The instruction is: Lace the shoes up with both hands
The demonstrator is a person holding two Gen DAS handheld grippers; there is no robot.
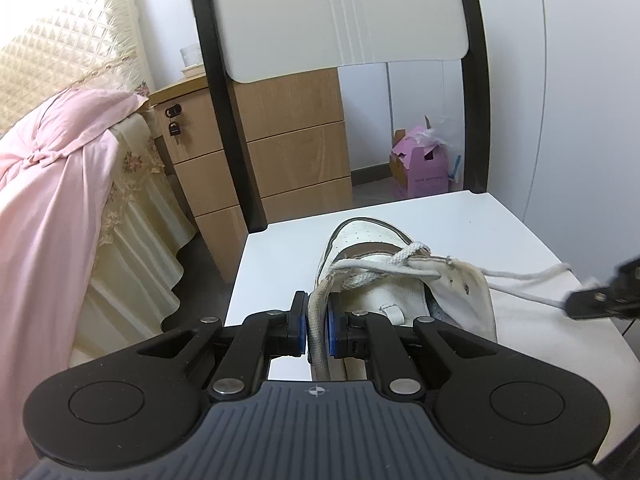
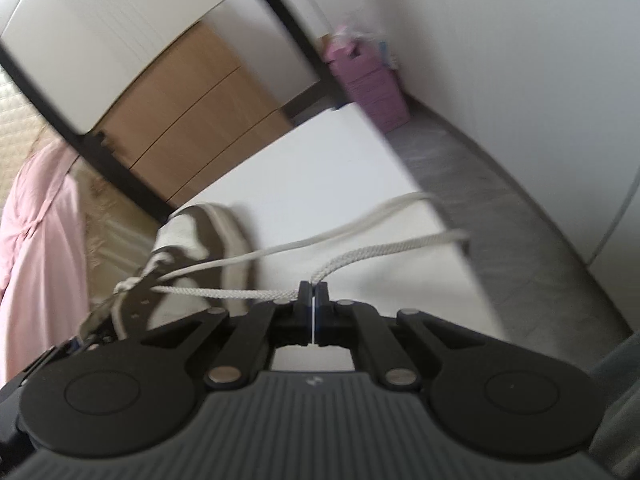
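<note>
I have the worn white leather sneaker with grey-brown trim [image 1: 372, 248] lying on the white seat of a black-framed chair [image 1: 460, 216], toe toward the chair's white backrest [image 1: 336, 12], and my judgement is that the lacing is only just begun. The flat, off-white woven shoelace [image 1: 520, 274] crosses the shoe at the lowest eyelets near the toe, while the eyelet holes I can see in the flap nearer the ankle are bare, so most of the rows are left to thread and no bow is tied. My left gripper [image 1: 317, 326] is closed narrow on the near edge of the shoe's upper, its blue pads pinching that frayed fabric rim and holding the shoe in place. My right gripper [image 2: 313, 292] is clamped fully together on one strand of the lace, which runs taut from the shoe's eyelets into the jaws and trails out loose beyond them toward the seat's far edge; a second strand lies beside it, free. The right wrist view is blurred, so I cannot tell which eyelet that strand comes from. Next, I judge, this pinched end has to go through an empty hole. The seat is smooth, flat and bare apart from the shoe. Around it is a bedroom: a bed with a pink cover and cream quilted headboard [image 1: 60, 152] on the left, a light wooden drawer unit with a small padlock [image 1: 296, 136] behind the chair, a pink cardboard box [image 1: 420, 168] on the grey floor, and white cupboard doors [image 1: 560, 100] at the right.
</note>
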